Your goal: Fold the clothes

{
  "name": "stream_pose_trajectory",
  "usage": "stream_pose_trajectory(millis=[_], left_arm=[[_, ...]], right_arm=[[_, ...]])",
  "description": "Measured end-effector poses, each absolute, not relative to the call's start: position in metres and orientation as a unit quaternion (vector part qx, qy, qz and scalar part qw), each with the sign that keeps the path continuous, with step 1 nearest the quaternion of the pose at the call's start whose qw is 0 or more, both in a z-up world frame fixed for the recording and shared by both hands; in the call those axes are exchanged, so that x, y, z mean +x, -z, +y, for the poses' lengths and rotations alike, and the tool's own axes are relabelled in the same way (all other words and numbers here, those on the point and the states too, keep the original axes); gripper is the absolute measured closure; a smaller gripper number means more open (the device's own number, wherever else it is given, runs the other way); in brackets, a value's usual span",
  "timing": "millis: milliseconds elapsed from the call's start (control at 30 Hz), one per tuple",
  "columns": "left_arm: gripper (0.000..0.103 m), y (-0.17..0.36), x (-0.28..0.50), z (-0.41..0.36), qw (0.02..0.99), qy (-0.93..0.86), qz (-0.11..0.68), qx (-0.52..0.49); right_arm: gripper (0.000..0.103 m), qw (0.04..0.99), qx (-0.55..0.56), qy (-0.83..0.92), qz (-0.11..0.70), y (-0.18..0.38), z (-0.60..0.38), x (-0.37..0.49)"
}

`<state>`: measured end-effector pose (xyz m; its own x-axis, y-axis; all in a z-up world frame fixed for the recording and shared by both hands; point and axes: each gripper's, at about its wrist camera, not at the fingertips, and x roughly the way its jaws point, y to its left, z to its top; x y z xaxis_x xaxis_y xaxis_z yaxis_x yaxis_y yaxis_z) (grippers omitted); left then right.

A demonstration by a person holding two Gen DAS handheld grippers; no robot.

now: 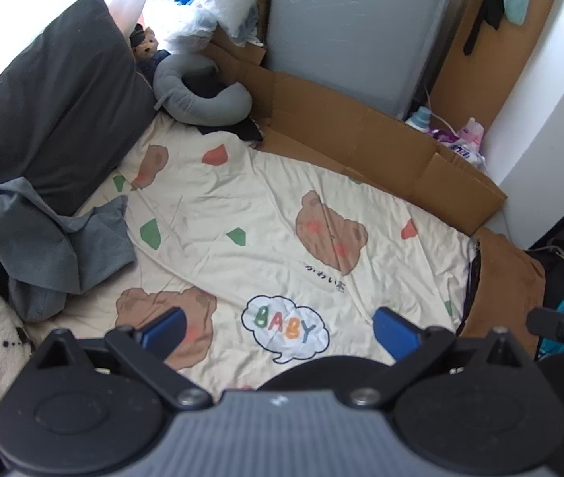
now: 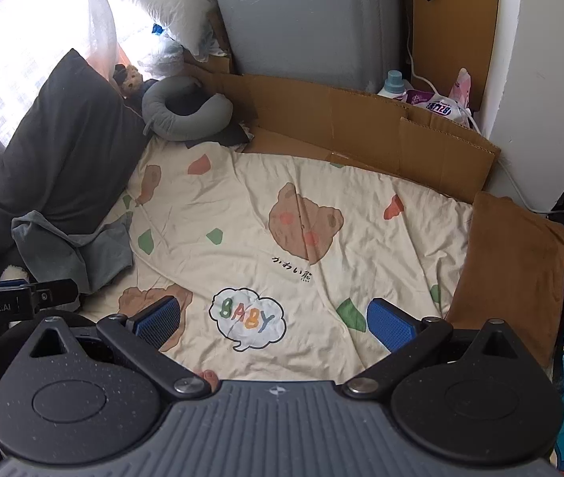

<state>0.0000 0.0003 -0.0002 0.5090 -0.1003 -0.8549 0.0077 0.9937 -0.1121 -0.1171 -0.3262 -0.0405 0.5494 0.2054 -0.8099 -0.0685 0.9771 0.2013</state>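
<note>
- Hovering above the bed, the left gripper (image 1: pixel 280 328) has its jaws spread wide; nothing between the blue pads, nothing touched.
- Right gripper (image 2: pixel 276 320): jaws likewise spread wide, empty, clear of the fabric below.
- Pads on both: blue, flat, rectangular, fine grid texture visible in the right wrist view; black linkage arms, grey ribbed body.
- Each gripper shows in the other's view: the right one at the right edge of the left wrist view, the left one at the left edge of the right wrist view.
- Grey garment (image 1: pixel 59 238) (image 2: pixel 73 248): soft, matte, crumpled in a loose heap with folds standing up; lies at the left edge of the bed, against the foot of a dark grey pillow (image 1: pixel 51 91).
- Garment sits well to the left of and beyond both sets of jaws; no contact.
- Bed sheet (image 1: pixel 266 206): cream, wrinkled, printed with brown bear heads, red and green patches, and a "BABY" speech bubble (image 1: pixel 284 328) directly under the left jaws.
- Far edge of the bed: flattened brown cardboard (image 1: pixel 361 135) and a grey curved neck pillow (image 1: pixel 198 95) at the far left corner.
- Right edge of the bed: brown cushion (image 2: pixel 516 262), smooth fabric.
</note>
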Motion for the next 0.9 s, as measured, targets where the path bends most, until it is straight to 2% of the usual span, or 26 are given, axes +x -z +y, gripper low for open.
stream_pose_trajectory(millis=[333, 900], left_arm=[[0.007, 0.011, 0.003, 0.012, 0.863, 0.034, 0.501, -0.054], [0.007, 0.017, 0.008, 0.013, 0.862, 0.025, 0.505, -0.040]], right_arm=[[0.000, 0.881, 0.028, -0.067, 0.468, 0.041, -0.315, -0.118], [0.000, 0.875, 0.050, -0.076, 0.476, 0.044, -0.324, -0.114]])
